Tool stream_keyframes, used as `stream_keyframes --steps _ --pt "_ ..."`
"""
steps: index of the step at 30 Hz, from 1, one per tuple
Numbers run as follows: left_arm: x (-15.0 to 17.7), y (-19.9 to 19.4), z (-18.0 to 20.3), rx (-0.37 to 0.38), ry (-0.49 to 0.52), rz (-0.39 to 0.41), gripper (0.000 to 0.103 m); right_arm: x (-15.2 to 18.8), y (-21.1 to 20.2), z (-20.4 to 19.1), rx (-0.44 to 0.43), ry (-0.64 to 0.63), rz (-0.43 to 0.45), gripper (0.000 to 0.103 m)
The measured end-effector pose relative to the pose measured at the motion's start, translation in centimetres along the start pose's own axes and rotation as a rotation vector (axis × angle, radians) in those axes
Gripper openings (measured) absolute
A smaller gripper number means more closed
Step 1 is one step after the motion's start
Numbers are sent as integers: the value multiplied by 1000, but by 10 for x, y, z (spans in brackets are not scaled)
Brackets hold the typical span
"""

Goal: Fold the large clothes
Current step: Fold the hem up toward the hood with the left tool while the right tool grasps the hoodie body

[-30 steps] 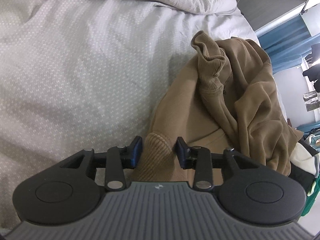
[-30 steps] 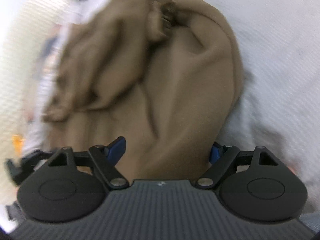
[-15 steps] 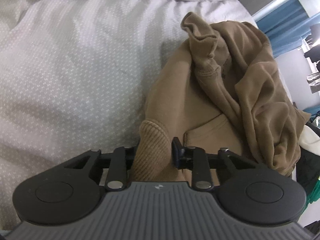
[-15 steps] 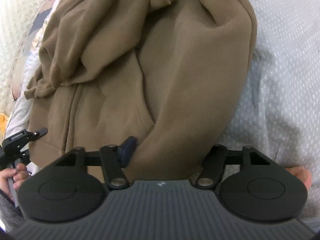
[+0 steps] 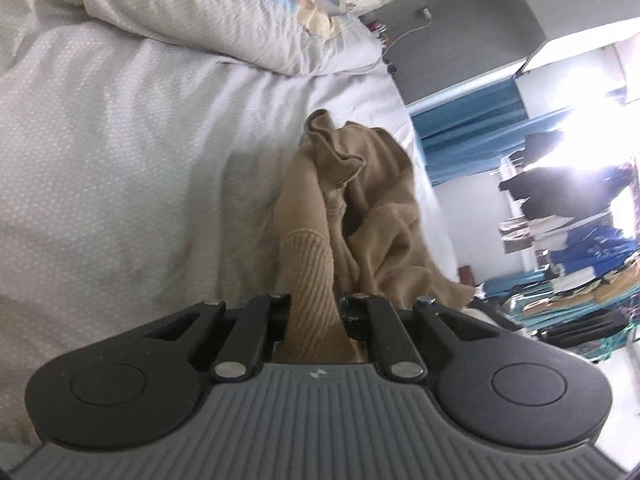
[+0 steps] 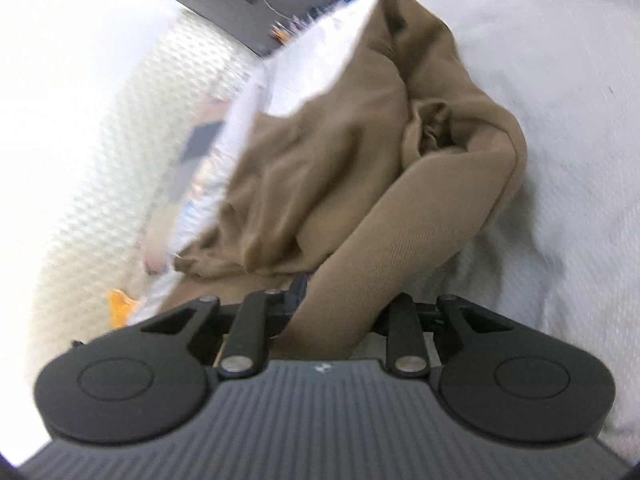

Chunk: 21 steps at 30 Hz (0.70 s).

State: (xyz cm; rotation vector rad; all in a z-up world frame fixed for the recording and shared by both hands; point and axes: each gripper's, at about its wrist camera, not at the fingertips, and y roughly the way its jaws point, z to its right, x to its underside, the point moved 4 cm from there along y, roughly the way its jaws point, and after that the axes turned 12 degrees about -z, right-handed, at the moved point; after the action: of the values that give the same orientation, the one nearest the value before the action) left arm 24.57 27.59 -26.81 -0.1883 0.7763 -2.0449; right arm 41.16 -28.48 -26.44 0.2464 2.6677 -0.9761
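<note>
A brown sweatshirt [image 5: 384,216] lies bunched on the bed. In the left wrist view its ribbed hem [image 5: 306,264] rises into my left gripper [image 5: 314,308], which is shut on it. Seen from the right wrist, the same sweatshirt [image 6: 340,152] hangs in folds, lifted off the sheet. A thick band of its fabric runs down between the jaws of my right gripper [image 6: 340,300], which are closing and pinch it. The pads of both grippers are mostly hidden by cloth.
A pale grey dotted sheet [image 5: 120,160] covers the bed, with a rumpled duvet [image 5: 200,12] at the far end. Past the bed's right edge are blue curtains [image 5: 464,136] and piles of clothes [image 5: 580,272]. A cream quilted surface [image 6: 80,160] stands left of the sweatshirt.
Both grippers have closed on the sweatshirt and risen. The garment has been pulled up from the sheet, and both views now tilt up toward the room.
</note>
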Motion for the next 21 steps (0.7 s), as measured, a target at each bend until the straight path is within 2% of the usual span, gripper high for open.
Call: stream_keyframes --steps 3,7,12,15,21 --pt "4 -5 9 8 22 2 8 -3 -5 -4 -15 -16 17 25" --pt "12 -17 18 12 47 -12 8 -2 -11 -5 4 -17 -8 25" --pt "21 -47 24 58 65 5 8 -1 -31 -15 -48 -14 27 25" --pt "34 -72 28 81 92 20 8 6 -52 -27 -82 -32 51 25" --pt "82 -125 26 128 134 56 8 35 -87 -41 -139 -41 91 25"
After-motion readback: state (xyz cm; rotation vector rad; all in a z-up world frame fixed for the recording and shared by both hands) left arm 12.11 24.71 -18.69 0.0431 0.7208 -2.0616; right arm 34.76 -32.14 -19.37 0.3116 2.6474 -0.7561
